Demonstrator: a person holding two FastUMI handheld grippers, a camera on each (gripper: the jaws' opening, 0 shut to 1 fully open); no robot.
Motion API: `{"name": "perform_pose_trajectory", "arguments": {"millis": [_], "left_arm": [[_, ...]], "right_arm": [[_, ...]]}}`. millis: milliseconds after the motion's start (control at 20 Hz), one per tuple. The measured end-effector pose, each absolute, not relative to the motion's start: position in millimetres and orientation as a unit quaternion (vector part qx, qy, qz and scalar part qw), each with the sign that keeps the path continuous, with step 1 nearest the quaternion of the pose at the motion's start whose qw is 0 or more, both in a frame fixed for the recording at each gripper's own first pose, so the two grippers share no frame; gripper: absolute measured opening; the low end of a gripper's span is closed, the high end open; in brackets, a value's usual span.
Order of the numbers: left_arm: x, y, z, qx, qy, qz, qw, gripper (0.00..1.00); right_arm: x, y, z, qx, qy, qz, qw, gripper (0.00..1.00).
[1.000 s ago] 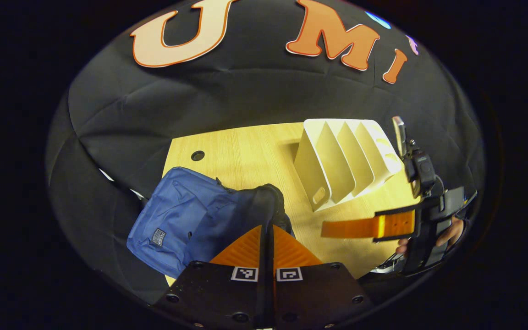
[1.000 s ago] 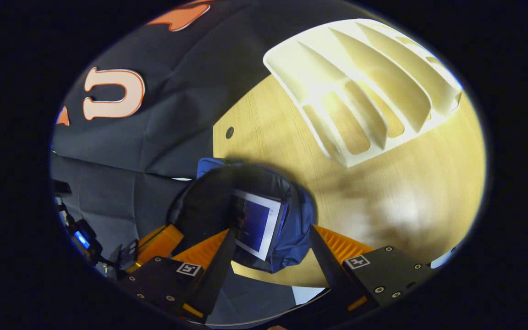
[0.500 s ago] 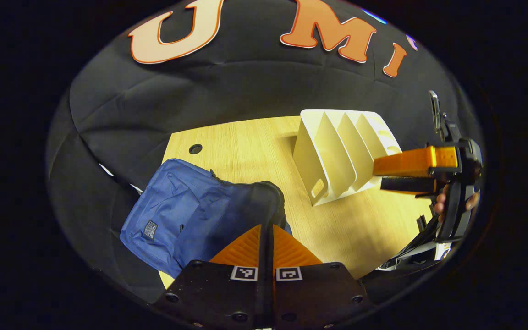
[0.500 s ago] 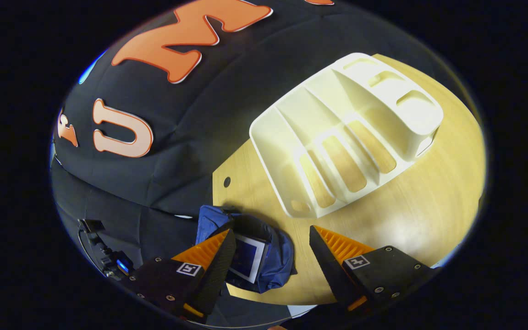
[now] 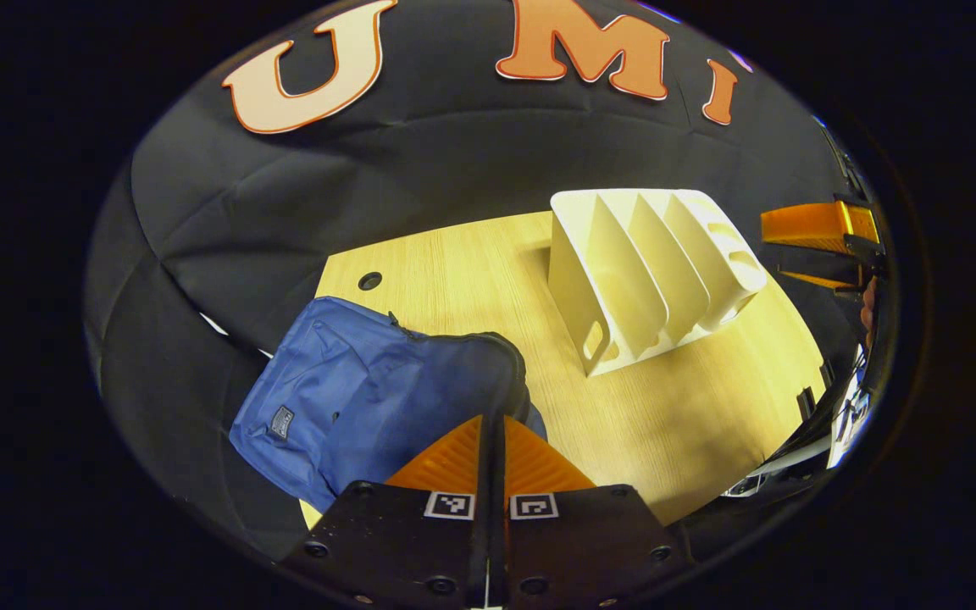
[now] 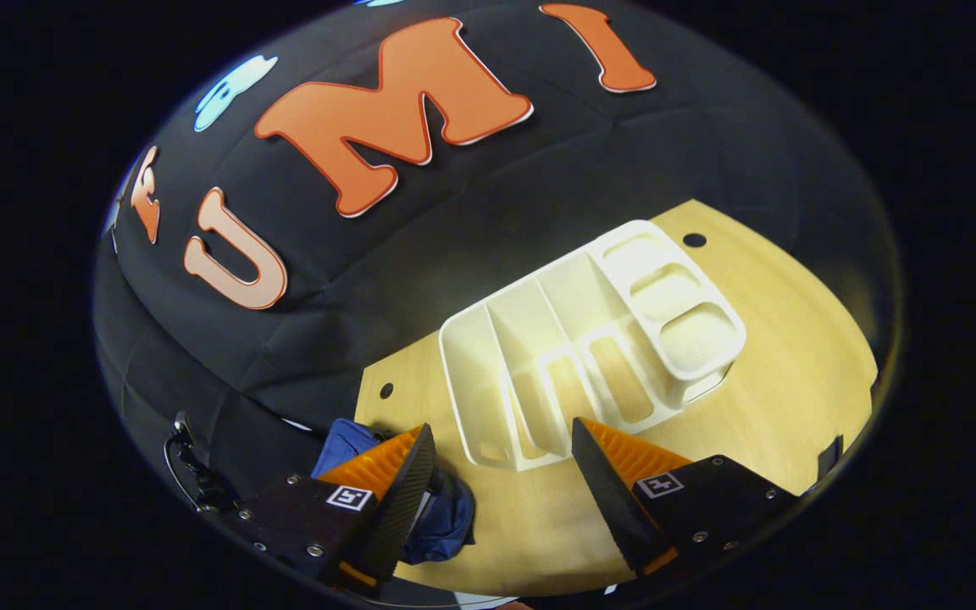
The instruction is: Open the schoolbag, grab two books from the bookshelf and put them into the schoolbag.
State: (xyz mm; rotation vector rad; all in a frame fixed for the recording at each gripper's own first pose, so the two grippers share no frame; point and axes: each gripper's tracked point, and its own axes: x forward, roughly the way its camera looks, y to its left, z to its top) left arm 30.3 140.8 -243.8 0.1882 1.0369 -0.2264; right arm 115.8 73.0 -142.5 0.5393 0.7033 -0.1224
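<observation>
— How did the left gripper stand?

— Its two fingers were pressed flat together with nothing visible between them, poised over the near edge of the blue fabric schoolbag, which lay on the left end of the light wooden table, its dark mouth facing the white slotted plastic bookshelf.

— And the right gripper?

— Spread wide, holding nothing. The schoolbag sat low behind its left finger, partly hidden. The bookshelf lay just beyond the fingertips, its slots showing bare table through them. In the left gripper view the right gripper hung at the far right, beyond the bookshelf, well apart from the schoolbag.
</observation>
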Motion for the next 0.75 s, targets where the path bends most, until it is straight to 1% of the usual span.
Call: {"name": "perform_pose_trajectory", "arguments": {"millis": [150, 250, 300, 350, 400, 450, 500, 550, 600, 650, 750], "left_arm": [[25, 132, -256, 0.083, 0.494, -0.102, 0.859, 0.05], [20, 120, -264, 0.070, 0.497, -0.109, 0.858, 0.10], [20, 111, -266, 0.065, 0.494, -0.113, 0.860, 0.14], [21, 104, -265, 0.064, 0.488, -0.118, 0.863, 0.15], [24, 96, -262, 0.068, 0.477, -0.122, 0.868, 0.16], [30, 88, -256, 0.073, 0.465, -0.125, 0.874, 0.19], [34, 82, -248, 0.076, 0.452, -0.127, 0.880, 0.30], [37, 74, -240, 0.080, 0.435, -0.131, 0.887, 0.34], [41, 65, -231, 0.088, 0.417, -0.138, 0.894, 0.41], [47, 58, -221, 0.099, 0.396, -0.141, 0.902, 0.43], [57, 41, -199, 0.109, 0.351, -0.143, 0.919, 0.43]], "right_arm": [[111, 54, -139, 0.238, 0.331, -0.069, 0.910, 0.97], [103, 44, -143, 0.230, 0.329, -0.078, 0.912, 0.97], [97, 38, -142, 0.229, 0.326, -0.081, 0.914, 0.97], [95, 33, -142, 0.226, 0.323, -0.081, 0.915, 0.97], [95, 28, -141, 0.221, 0.318, -0.084, 0.918, 0.97], [94, 26, -138, 0.213, 0.314, -0.085, 0.921, 0.97], [93, 21, -134, 0.204, 0.308, -0.088, 0.925, 0.97], [94, 17, -130, 0.195, 0.300, -0.086, 0.930, 0.97], [93, 14, -126, 0.186, 0.291, -0.090, 0.934, 0.97], [93, 11, -121, 0.178, 0.283, -0.089, 0.938, 0.97], [92, 1, -113, 0.157, 0.264, -0.095, 0.947, 0.97]]}}
